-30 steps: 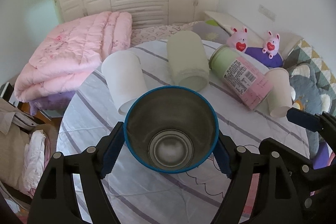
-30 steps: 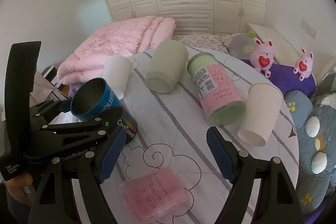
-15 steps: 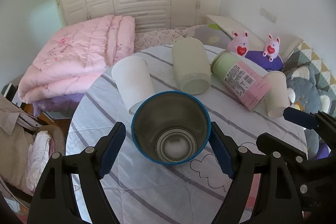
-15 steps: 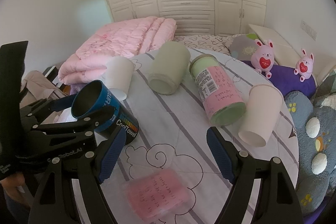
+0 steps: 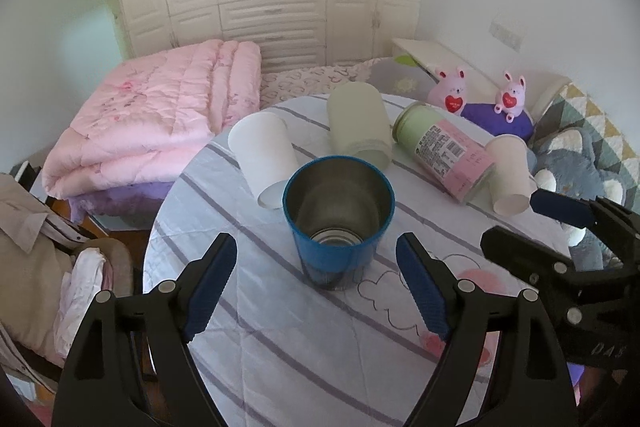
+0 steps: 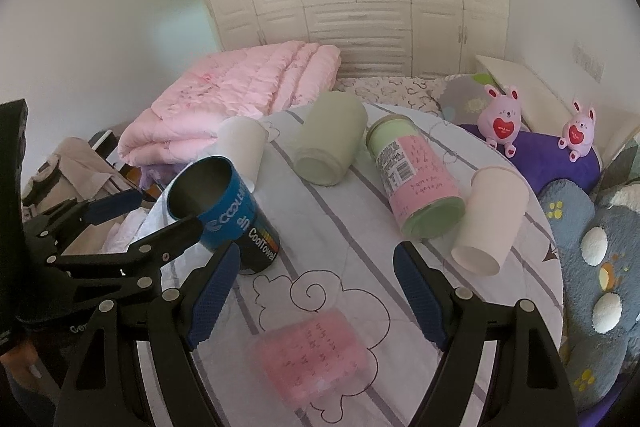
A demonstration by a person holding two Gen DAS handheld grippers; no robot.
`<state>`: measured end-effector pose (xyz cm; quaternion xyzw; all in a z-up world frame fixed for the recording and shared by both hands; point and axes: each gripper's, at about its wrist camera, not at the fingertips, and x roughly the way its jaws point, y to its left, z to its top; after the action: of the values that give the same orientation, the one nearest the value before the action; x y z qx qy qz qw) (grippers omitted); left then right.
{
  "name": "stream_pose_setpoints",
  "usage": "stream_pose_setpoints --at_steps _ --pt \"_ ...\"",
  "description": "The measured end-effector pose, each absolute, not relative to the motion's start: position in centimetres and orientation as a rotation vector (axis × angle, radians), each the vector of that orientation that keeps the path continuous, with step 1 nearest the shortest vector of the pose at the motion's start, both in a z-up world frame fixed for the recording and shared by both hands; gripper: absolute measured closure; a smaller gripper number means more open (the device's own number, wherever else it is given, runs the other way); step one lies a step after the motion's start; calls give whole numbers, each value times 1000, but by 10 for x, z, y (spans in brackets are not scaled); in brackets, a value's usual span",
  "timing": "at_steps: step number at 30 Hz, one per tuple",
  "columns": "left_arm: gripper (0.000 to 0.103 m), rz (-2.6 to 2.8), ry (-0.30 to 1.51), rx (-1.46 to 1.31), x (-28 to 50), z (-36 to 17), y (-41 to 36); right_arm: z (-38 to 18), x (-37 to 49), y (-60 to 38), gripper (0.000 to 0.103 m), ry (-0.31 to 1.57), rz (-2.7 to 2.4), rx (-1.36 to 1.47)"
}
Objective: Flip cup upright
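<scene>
The blue cup [image 5: 339, 219] stands upright on the desk [image 5: 248, 311], mouth up — my left fingers [image 5: 212, 279] are spread wide on both sides of it, not touching. My right fingers [image 6: 214, 281] are also released, holding nothing, near the pink box [image 6: 312, 357].

The blue cup [image 6: 224, 211] had its lower left side hidden behind a black finger [image 6: 168, 239] of the left gripper [image 6: 150, 211] at nine o'clock in the right wrist view. The white cup [image 6: 244, 147] behind it showed only its top part. The small writing on the pink-labelled can [image 5: 448, 155] was too tiny to read. The pink packet [image 5: 480, 279] at four o'clock in the left wrist view was mostly hidden by the right gripper [image 5: 520, 227].
</scene>
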<state>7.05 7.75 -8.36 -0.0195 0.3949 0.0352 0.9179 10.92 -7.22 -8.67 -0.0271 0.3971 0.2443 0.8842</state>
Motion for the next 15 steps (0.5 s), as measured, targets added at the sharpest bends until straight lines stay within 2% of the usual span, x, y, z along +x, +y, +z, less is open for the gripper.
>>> stream_pose_setpoints --at_steps 15 --pt "14 69 771 -44 20 -65 67 -70 85 -86 23 780 511 -54"
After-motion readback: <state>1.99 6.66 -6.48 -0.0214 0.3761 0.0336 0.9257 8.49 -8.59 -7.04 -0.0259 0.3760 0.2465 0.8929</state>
